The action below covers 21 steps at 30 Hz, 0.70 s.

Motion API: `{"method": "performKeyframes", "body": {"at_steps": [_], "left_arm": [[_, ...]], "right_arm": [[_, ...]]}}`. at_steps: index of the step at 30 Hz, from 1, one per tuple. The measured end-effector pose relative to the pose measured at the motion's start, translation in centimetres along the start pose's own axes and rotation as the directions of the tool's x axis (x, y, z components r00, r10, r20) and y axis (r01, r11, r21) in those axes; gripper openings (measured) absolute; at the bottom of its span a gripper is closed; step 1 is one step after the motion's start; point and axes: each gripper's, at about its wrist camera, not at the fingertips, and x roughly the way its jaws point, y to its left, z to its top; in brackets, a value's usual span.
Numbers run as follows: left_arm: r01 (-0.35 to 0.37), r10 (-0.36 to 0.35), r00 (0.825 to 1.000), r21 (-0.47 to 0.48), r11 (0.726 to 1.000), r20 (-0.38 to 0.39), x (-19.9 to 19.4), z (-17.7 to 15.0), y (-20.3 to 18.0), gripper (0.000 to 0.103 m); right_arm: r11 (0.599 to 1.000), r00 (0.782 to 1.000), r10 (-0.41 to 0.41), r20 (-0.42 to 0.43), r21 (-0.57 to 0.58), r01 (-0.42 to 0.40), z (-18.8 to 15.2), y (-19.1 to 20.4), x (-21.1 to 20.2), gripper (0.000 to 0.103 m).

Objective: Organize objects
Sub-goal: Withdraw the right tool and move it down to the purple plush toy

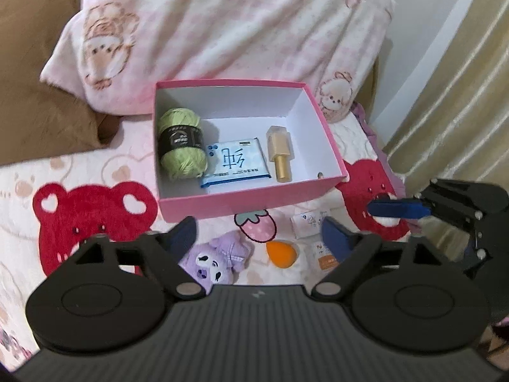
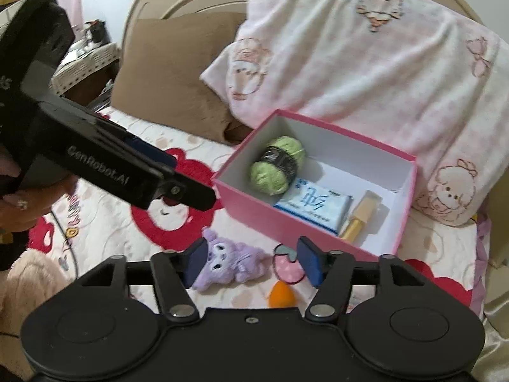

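A pink box (image 1: 248,203) stands on the bed, holding a green yarn ball (image 1: 182,145), a blue tissue pack (image 1: 235,162) and a gold bottle (image 1: 280,152). In front of it lie a purple plush (image 1: 216,258), an orange sponge (image 1: 281,253) and small white packets (image 1: 310,222). My left gripper (image 1: 259,232) hovers open above these loose items, holding nothing. In the right wrist view my right gripper (image 2: 253,251) is open and empty too, above the plush (image 2: 229,264) and sponge (image 2: 280,294), near the box (image 2: 254,210). A blue finger (image 1: 397,209) of the right gripper shows at the right.
A pink-and-white blanket (image 1: 238,31) is heaped behind the box, with a brown pillow (image 2: 178,73) to its left. A beige curtain (image 1: 461,95) hangs on the right. A person's hand (image 2: 19,203) holds the left gripper's black body (image 2: 111,165). The bedspread (image 1: 89,210) has red bear prints.
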Motion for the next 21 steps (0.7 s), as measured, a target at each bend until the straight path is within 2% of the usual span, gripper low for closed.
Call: {"method": "performKeyframes", "body": {"at_steps": [1, 4, 8, 13, 17, 21], "left_arm": [[-0.001, 0.001, 1.0, -0.01, 1.0, 0.013, -0.1, -0.4, 0.3, 0.098], [-0.03, 0.031, 0.999, -0.036, 0.999, 0.038, 0.0, -1.5, 1.2, 0.101], [-0.07, 0.072, 0.997, -0.063, 0.996, 0.019, 1.1, -2.9, 2.5, 0.101], [-0.019, 0.015, 0.999, -0.108, 0.994, -0.036, 3.3, -5.0, 4.6, 0.1], [-0.028, 0.02, 0.997, -0.094, 0.995, -0.077, 5.1, -6.8, 5.3, 0.098], [-0.021, 0.006, 0.994, -0.132, 0.991, -0.108, 6.9, -8.1, 6.0, 0.098]], "right_arm": [[1.0, 1.0, 0.016, 0.002, -0.01, -0.016, -0.2, 0.4, 0.2, 0.076], [0.999, 0.999, 0.035, 0.002, -0.024, -0.035, -0.6, 1.4, 1.2, 0.079], [0.996, 0.996, 0.084, -0.008, -0.039, -0.084, -1.1, 2.3, 2.8, 0.083], [0.993, 0.995, 0.102, -0.008, -0.064, -0.103, -2.0, 3.2, 5.3, 0.089], [0.992, 0.996, 0.088, -0.02, -0.089, -0.089, -3.2, 3.4, 8.1, 0.089], [0.987, 0.998, 0.063, -0.026, -0.144, -0.066, -4.5, 3.9, 10.6, 0.089]]}}
